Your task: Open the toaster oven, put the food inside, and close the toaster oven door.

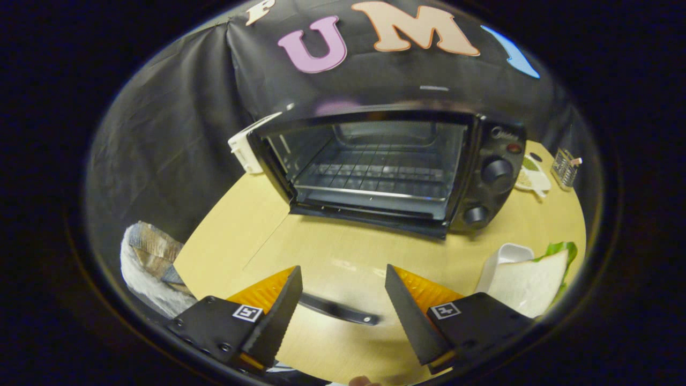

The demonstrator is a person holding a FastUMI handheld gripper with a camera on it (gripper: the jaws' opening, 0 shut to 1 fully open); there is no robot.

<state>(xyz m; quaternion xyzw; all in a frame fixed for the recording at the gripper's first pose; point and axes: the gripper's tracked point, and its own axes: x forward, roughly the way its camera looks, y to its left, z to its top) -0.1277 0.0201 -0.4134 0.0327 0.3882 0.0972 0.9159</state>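
At about eight o'clock from the gripper (343, 300), off the table's edge, lies a crumpled grey and white bundle (147, 262); what it is cannot be told. The wooden table (236, 236) spreads ahead. The gripper's two fingers stand wide apart with nothing between them but the door's dark handle (337, 311), which lies across the gap, touching neither finger as far as can be seen. That handle belongs to the glass door (343, 257), folded down flat toward the gripper, the tabletop showing through it.

At twelve o'clock, beyond the fingers, stands the toaster oven (386, 171), its mouth open and a wire rack (375, 179) inside with nothing on it. A white block (244, 150) sits against the oven's left rear corner, at eleven o'clock. The oven's two knobs (496, 171) are on its right panel, at one o'clock.

At two o'clock, beyond the oven, lie a small white dish (533, 179) and a little wire holder (565, 169). At three o'clock, just beside the right finger, the food, a sandwich (530, 287) of white bread with green leaf, rests against a white container (504, 257).
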